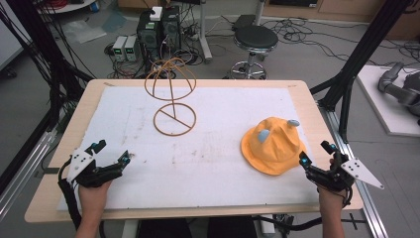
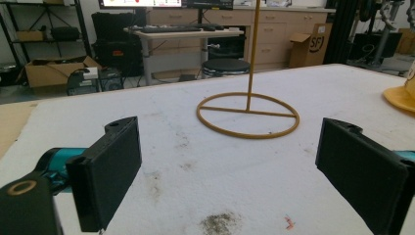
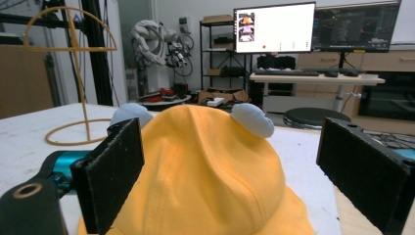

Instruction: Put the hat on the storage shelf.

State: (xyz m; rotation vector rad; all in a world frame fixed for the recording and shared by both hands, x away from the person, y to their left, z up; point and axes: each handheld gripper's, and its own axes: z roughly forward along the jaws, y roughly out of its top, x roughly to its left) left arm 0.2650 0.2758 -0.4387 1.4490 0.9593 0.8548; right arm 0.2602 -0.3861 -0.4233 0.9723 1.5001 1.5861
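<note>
My right gripper (image 1: pixel 313 153) is spread wide with its 2 jaws just short of the yellow hat (image 1: pixel 273 145), which lies on the white mat (image 1: pixel 213 148) at the right side, and my left gripper (image 1: pixel 111 151) is equally wide and empty at the near left corner. I judge this as the approach before a grasp, likely to carry the hat to the wire hat stand (image 1: pixel 171 96) standing well apart at the far middle. Next I'd need to ease the right jaws forward over the soft crown or brim and pinch enough fabric that it won't slip.
</note>
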